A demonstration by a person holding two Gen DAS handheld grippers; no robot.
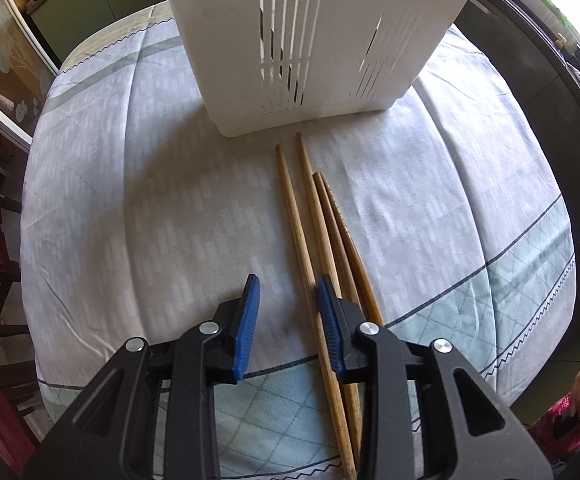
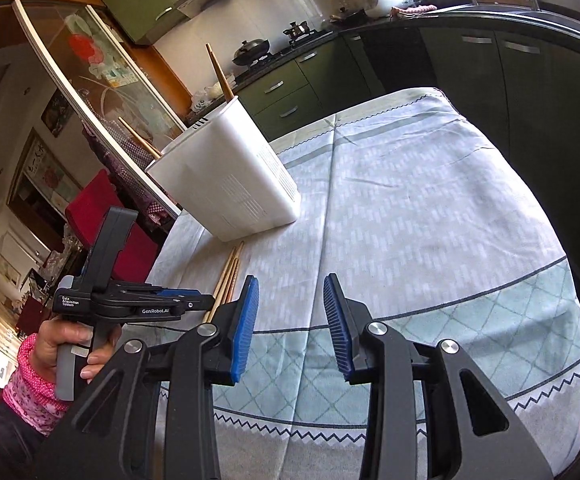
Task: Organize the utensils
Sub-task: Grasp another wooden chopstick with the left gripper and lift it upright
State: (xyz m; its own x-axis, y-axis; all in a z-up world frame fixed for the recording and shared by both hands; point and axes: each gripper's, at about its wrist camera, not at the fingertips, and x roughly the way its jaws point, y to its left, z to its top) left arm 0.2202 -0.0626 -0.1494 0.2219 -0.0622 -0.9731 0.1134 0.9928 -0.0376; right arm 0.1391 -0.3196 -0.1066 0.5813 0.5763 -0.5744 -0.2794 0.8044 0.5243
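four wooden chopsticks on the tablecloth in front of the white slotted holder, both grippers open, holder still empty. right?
Not empty. The right wrist view shows two wooden chopsticks already standing in the white slotted plastic holder. The rest holds: four wooden chopsticks lie on the patterned tablecloth, with the left gripper and right gripper open.

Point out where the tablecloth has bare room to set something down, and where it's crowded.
Bare cloth lies left of the chopsticks and across the table's right side beyond the white holder. It is crowded in front of the holder, where the chopsticks lie under the open left gripper.

bright daylight from windows at right, sharp focus, heavy fisheye bending, dark vignetted corners
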